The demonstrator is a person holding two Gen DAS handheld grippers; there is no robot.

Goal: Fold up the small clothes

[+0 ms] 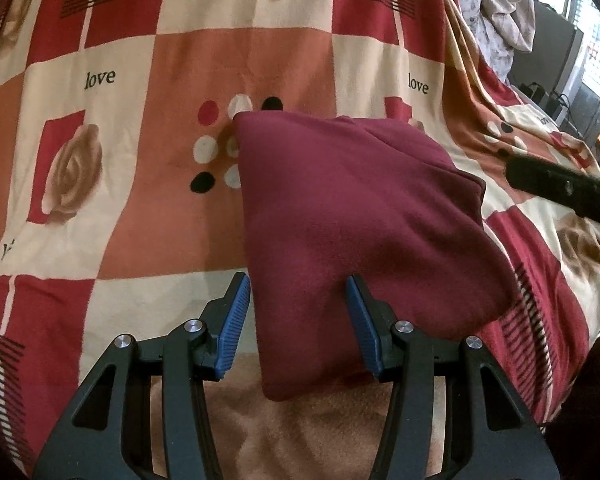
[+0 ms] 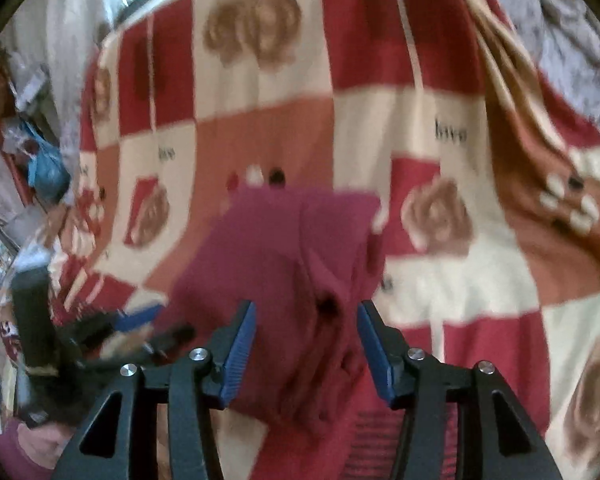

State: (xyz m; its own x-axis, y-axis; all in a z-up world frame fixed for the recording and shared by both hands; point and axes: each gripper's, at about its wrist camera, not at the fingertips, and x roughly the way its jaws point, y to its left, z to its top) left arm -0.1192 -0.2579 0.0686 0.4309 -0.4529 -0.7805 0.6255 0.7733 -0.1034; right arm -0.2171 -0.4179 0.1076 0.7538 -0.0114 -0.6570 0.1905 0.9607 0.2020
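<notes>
Below my two tongs, a small maroon garment (image 1: pixel 352 216) lies folded into a thick, roughly square pad of soft, matte, fleecy cloth, its edges rounded and one corner pointing toward me. It rests on a bed covered by a plush blanket (image 1: pixel 148 60) printed in red, cream and salmon squares, with tan roses, clusters of dots and the word "love" in dark script.

My left tongs (image 1: pixel 298 312) hang over the garment's near corner, tilted downward, the ribbed blue pads (image 1: pixel 232 332) spread with the cloth's edge between them; the pads do not press on it. In the left wrist view, a dark bar of my right tongs cuts in from the right edge, above the blanket and apart from the garment.

My right tongs (image 2: pixel 306 340) point down at the garment's other side, where the cloth (image 2: pixel 300 264) shows bunched, layered folds and a dark hollow. Their blue pads (image 2: pixel 236 356) also stand spread, gripping nothing. This view is blurred. At its left edge my left tongs (image 2: pixel 112 324) appear by the garment's far side.

Beyond the blanket's right border lies rumpled pale, finely printed bedding (image 1: pixel 496 12). Past that are a bright window (image 1: pixel 596 52) and dark furniture. The right wrist view shows cluttered shelves (image 2: pixel 16 140) and a blue bag (image 2: pixel 46 168).
</notes>
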